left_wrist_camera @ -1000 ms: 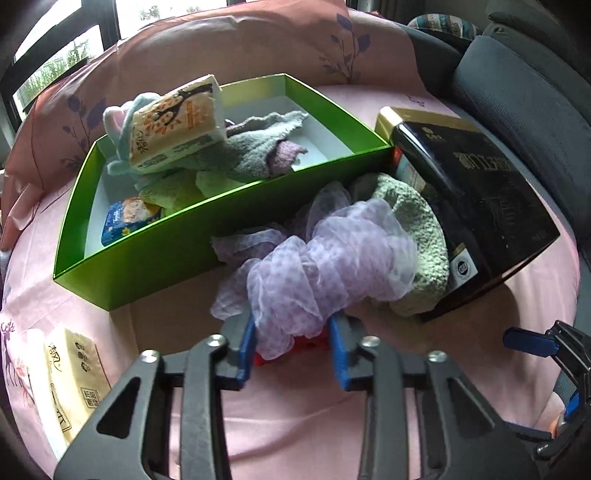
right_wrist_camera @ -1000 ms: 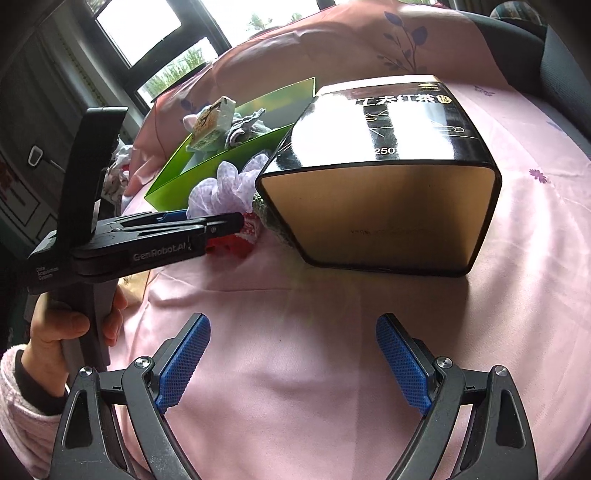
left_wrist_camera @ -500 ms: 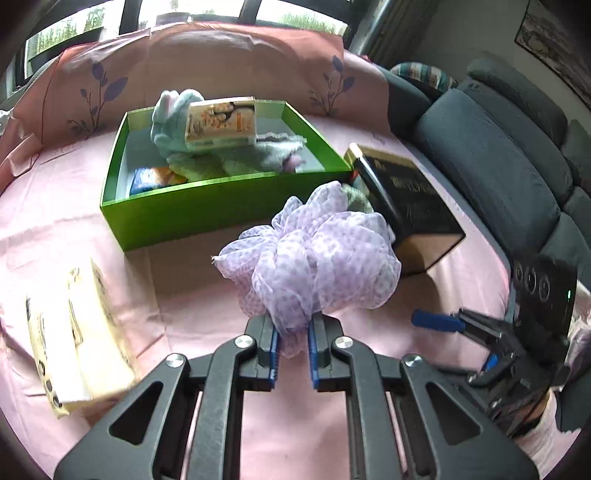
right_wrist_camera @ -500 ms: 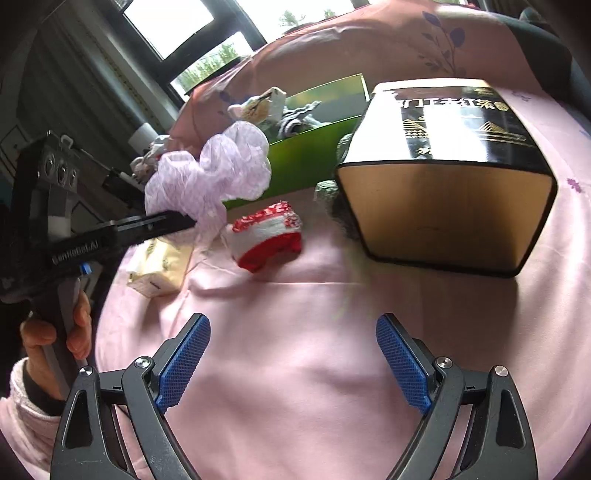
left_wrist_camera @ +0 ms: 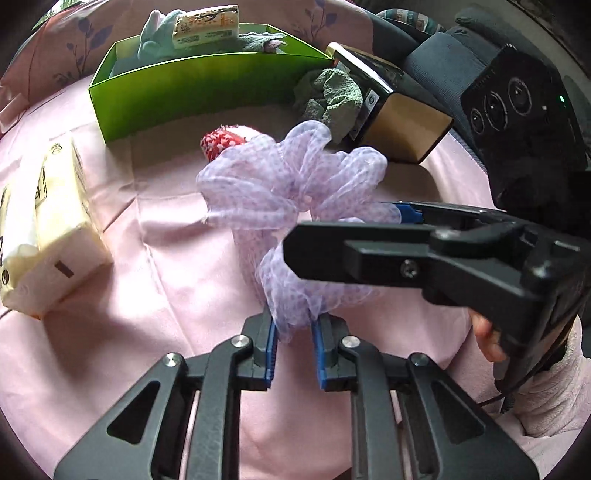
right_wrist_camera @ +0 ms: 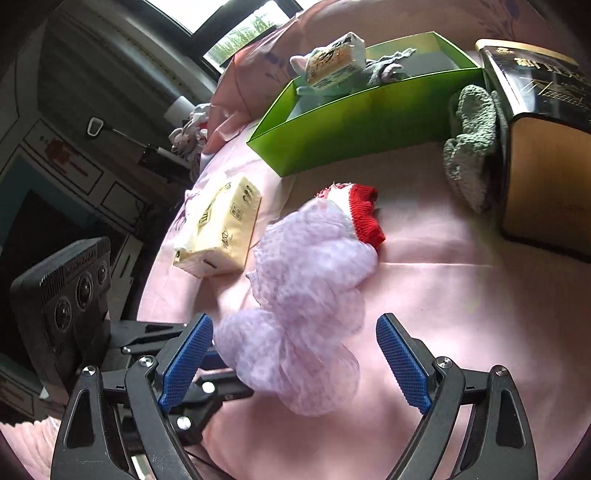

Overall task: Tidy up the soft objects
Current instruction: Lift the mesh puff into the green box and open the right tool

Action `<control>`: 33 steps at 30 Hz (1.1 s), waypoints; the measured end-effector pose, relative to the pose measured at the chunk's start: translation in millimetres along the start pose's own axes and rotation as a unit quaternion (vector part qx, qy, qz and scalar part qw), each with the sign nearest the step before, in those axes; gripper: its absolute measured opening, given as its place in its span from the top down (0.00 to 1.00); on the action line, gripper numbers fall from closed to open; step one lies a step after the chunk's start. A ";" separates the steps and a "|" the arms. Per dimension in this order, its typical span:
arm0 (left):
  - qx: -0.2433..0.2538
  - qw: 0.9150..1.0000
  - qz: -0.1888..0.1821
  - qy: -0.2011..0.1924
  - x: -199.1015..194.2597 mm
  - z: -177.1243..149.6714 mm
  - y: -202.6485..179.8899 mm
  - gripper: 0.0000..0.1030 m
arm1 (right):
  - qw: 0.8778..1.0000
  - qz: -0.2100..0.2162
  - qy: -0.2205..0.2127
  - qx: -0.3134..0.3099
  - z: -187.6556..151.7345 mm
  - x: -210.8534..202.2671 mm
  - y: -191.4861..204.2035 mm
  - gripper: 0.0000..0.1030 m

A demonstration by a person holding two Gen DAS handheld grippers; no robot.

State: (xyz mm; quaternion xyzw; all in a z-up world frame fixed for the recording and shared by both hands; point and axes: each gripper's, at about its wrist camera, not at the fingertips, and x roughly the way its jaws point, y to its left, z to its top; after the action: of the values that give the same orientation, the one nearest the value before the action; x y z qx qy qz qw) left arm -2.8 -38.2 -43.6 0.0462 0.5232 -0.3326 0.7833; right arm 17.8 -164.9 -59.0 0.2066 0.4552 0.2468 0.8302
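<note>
On the pink cloth [left_wrist_camera: 110,332], the green box [left_wrist_camera: 192,88] of soft things sits toward the far edge, beyond the lilac mesh pouf [left_wrist_camera: 295,199] and farther from both tools. The left gripper [left_wrist_camera: 293,345] is clamped on the pouf's tail; the right gripper [right_wrist_camera: 295,362] stands wide apart around its free end.

1. A pink cloth [right_wrist_camera: 443,266] printed with purple leaf sprigs covers the table.
2. A dark-framed window [right_wrist_camera: 236,33] beyond the table's far edge lets in daylight, with greenery outside.
3. A grey sofa [left_wrist_camera: 436,55] stands past the table's right edge.
4. Dark panelled cabinetry [right_wrist_camera: 70,162] lines the left side.
</note>
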 end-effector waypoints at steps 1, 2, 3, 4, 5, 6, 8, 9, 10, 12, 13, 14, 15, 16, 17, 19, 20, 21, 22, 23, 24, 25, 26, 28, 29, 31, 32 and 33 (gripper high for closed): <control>-0.004 1.000 0.000 0.001 1.2 -1.4 1.8 0.84 | 1.000 0.003 0.001 0.007 0.3 2.7 -0.2 0.22; -0.009 1.000 -0.002 0.002 2.2 -2.6 4.2 0.84 | 1.000 0.002 0.003 0.014 0.4 4.9 -1.4 0.33; -0.014 1.000 -0.004 0.002 3.1 -3.5 6.0 0.84 | 1.000 -0.002 0.005 0.021 0.4 6.6 -2.9 0.38; -0.017 1.000 -0.005 0.001 3.6 -5.0 7.3 0.84 | 1.000 -0.008 0.009 0.021 0.3 8.0 -4.0 0.50; -0.020 1.000 -0.007 0.001 4.5 -5.6 7.8 0.84 | 1.000 -0.013 0.010 0.020 -1.0 8.4 -3.7 0.58; -0.021 1.000 -0.008 0.000 5.2 -6.4 7.5 0.85 | 1.000 -0.015 0.010 0.018 -1.7 6.8 -4.2 0.61; -0.026 1.000 -0.012 -0.005 4.7 -8.1 7.5 0.87 | 1.000 -0.024 0.009 0.011 -3.8 4.0 -2.3 0.76; -0.029 0.999 -0.016 -0.007 4.5 -8.5 6.8 0.87 | 1.000 -0.026 0.007 0.008 -5.3 0.2 -2.2 0.78; -0.031 0.999 -0.019 -0.010 2.9 -9.2 5.6 0.87 | 1.000 -0.023 0.007 0.007 -6.3 -2.6 -0.9 0.83; -0.029 0.999 -0.019 -0.023 -7.7 -13.4 2.4 0.87 | 1.000 -0.012 0.004 -0.002 -8.9 -11.5 5.9 0.84; -0.026 0.999 -0.021 -0.032 -15.3 -15.0 0.3 0.87 | 1.000 -0.005 0.000 -0.010 -9.4 -16.8 11.8 0.84; -0.023 0.999 -0.022 -0.041 -24.2 -17.4 -3.2 0.87 | 1.000 0.003 -0.005 -0.021 -9.3 -22.6 18.3 0.84; -0.019 0.998 -0.021 -0.050 -31.7 -17.9 -5.9 0.87 | 0.999 0.007 -0.010 -0.032 -8.7 -29.4 24.7 0.84; -0.014 0.998 -0.020 -0.059 -39.4 -18.0 -8.0 0.87 | 0.999 0.012 -0.015 -0.042 -7.1 -35.3 31.4 0.84; -0.011 0.998 -0.017 -0.067 -46.9 -17.2 -9.6 0.87 | 0.998 0.018 -0.022 -0.051 -4.6 -41.0 38.0 0.84; -0.005 0.996 -0.014 -0.086 -62.8 -13.0 -11.5 0.87 | 0.997 0.029 -0.034 -0.064 2.8 -51.0 49.6 0.84; -0.002 0.995 -0.013 -0.095 -70.5 -9.0 -12.2 0.87 | 0.996 0.031 -0.042 -0.071 7.6 -56.1 54.9 0.84; 0.001 0.995 -0.009 -0.104 -77.9 -3.6 -12.6 0.87 | 0.995 0.032 -0.052 -0.078 13.0 -61.2 59.8 0.84; 0.005 0.994 -0.006 -0.113 -83.9 3.3 -12.6 0.87 | 0.994 0.035 -0.060 -0.084 19.2 -65.7 64.1 0.84; 0.007 0.993 -0.004 -0.120 -88.6 12.4 -11.3 0.87 | 0.993 0.035 -0.068 -0.089 26.4 -69.6 67.5 0.84; 0.008 0.992 0.002 -0.126 -92.9 21.6 -9.9 0.87 | 0.992 0.030 -0.078 -0.094 33.9 -72.9 70.9 0.84; 0.011 0.991 0.010 -0.132 -98.4 29.1 -7.4 0.87 | 0.991 0.024 -0.088 -0.099 42.4 -76.3 73.6 0.84; 0.014 0.990 0.018 -0.139 -101.6 39.0 -6.1 0.87 | 0.990 0.020 -0.098 -0.103 52.1 -79.5 75.6 0.84; 0.017 0.988 0.029 -0.148 -104.4 61.9 -2.8 0.87 | 0.987 0.006 -0.116 -0.108 73.1 -83.8 79.0 0.84; 0.017 0.988 0.030 -0.153 -104.6 75.2 -1.0 0.87 | 0.986 -0.001 -0.125 -0.110 83.9 -86.2 80.3 0.84; 0.017 0.987 0.036 -0.158 -103.0 103.3 0.3 0.87 | 0.983 -0.012 -0.142 -0.116 105.7 -91.2 81.8 0.84; 0.019 0.986 0.040 -0.160 -101.8 117.6 0.5 0.87 | 0.981 -0.021 -0.152 -0.116 116.4 -93.4 80.9 0.84; 0.021 0.986 0.044 -0.161 -99.0 132.5 0.8 0.87 | 0.980 -0.028 -0.159 -0.114 127.7 -95.0 79.1 0.84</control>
State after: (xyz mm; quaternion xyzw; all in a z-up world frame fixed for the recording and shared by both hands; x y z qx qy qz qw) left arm 79.3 -46.5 99.7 0.0313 0.3804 -0.3116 0.8702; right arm 65.7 -174.1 111.9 0.1347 0.2923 0.2380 0.9164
